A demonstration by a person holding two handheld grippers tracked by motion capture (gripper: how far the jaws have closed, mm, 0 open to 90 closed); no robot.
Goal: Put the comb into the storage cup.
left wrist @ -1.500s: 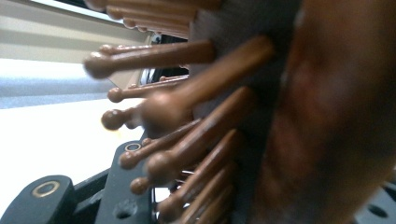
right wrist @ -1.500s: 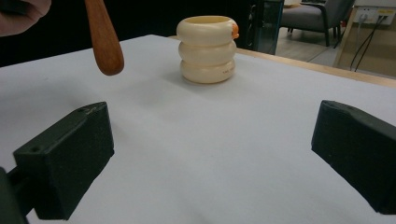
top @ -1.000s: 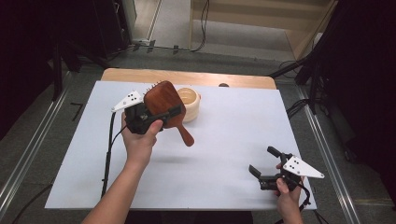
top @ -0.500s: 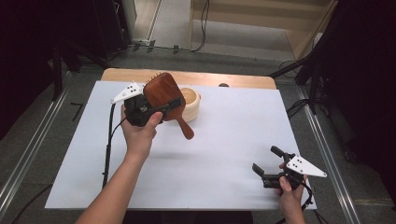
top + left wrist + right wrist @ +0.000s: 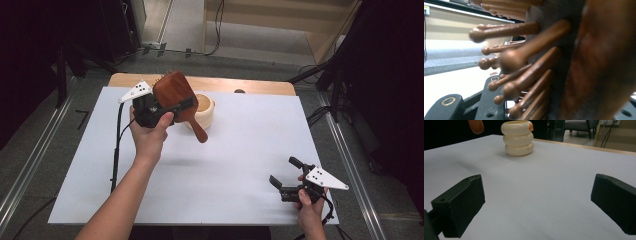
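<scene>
Hairbrush (image 5: 175,95) pinched between left gripper (image 5: 167,105) jaws — right gripper (image 5: 289,176) jaws spread, well apart

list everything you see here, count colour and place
hairbrush: 1, reddish-brown wood with wooden pins, held above the sheet at rear left, handle pointing toward the person
holder: 1, cream, three stacked rings, standing on the sheet at the rear, just behind the brush
sheet: 1, white, covering most of the table
table: 1, light wood, edge showing behind the sheet
left tongs: 1, black with white plate, shut on the hairbrush, in the left hand
right tongs: 1, black with white plate, open, nothing between them, low over the sheet's near right corner, in the right hand
</scene>
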